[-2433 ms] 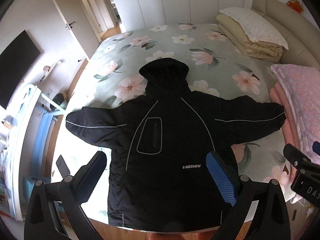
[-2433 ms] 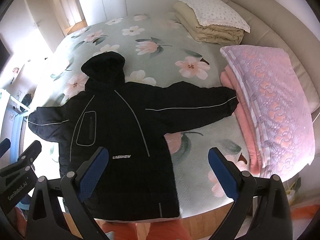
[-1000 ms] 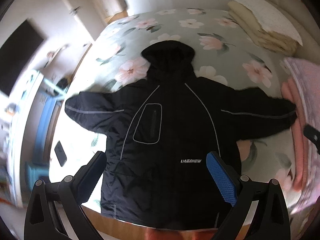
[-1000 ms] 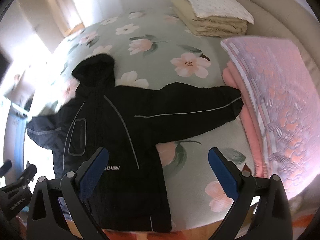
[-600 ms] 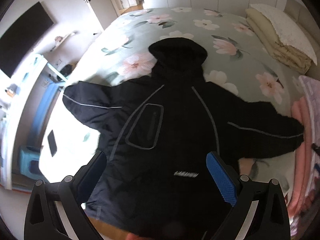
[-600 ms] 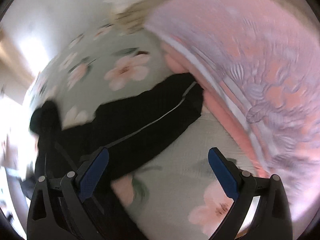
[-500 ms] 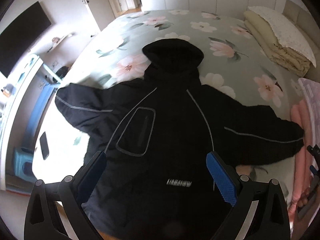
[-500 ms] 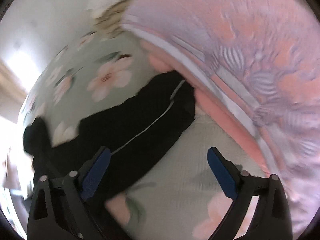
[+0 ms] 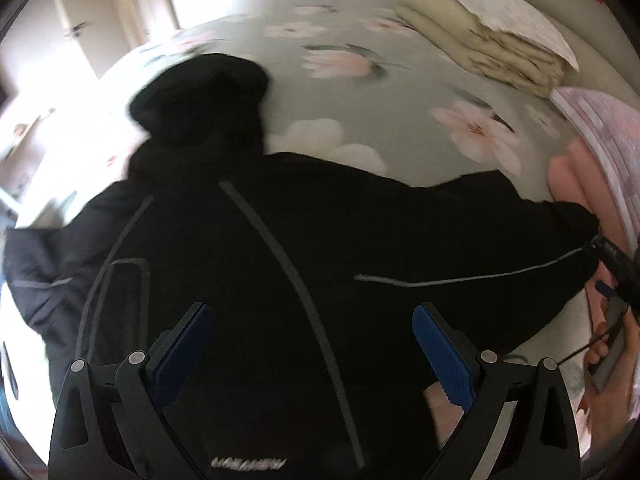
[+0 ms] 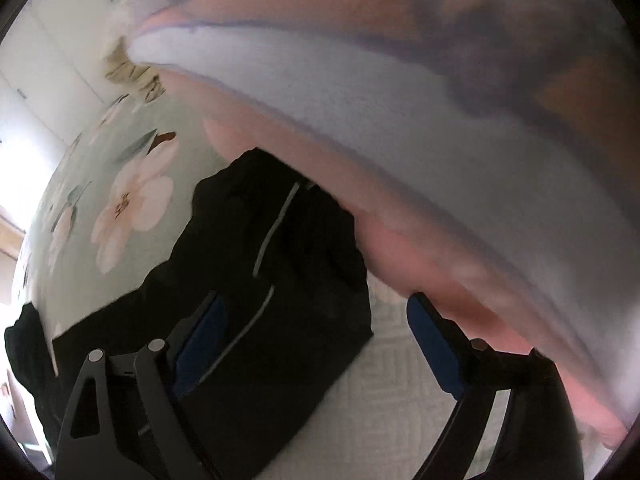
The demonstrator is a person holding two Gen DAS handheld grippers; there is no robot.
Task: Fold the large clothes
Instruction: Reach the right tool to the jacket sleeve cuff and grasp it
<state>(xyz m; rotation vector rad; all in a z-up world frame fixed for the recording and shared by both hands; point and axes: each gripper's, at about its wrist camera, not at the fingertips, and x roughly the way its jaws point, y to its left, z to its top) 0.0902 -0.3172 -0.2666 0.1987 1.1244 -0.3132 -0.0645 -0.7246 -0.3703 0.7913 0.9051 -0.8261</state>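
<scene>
A large black hooded jacket with grey piping lies spread flat on the flowered bed, hood away from me. My left gripper is open and hovers low over the jacket's chest. My right gripper is open just above the cuff end of the jacket's right sleeve, its left finger over the sleeve and its right finger over the bedsheet. In the left wrist view the right gripper's tip touches the sleeve cuff.
A folded pink and lilac blanket lies right against the sleeve cuff; it also shows in the left wrist view. A stack of folded beige bedding sits at the far right of the bed.
Both grippers have dropped closer to the bed. The right one has swung right and down to the sleeve cuff beside the pink blanket. The left one has moved in over the jacket's chest.
</scene>
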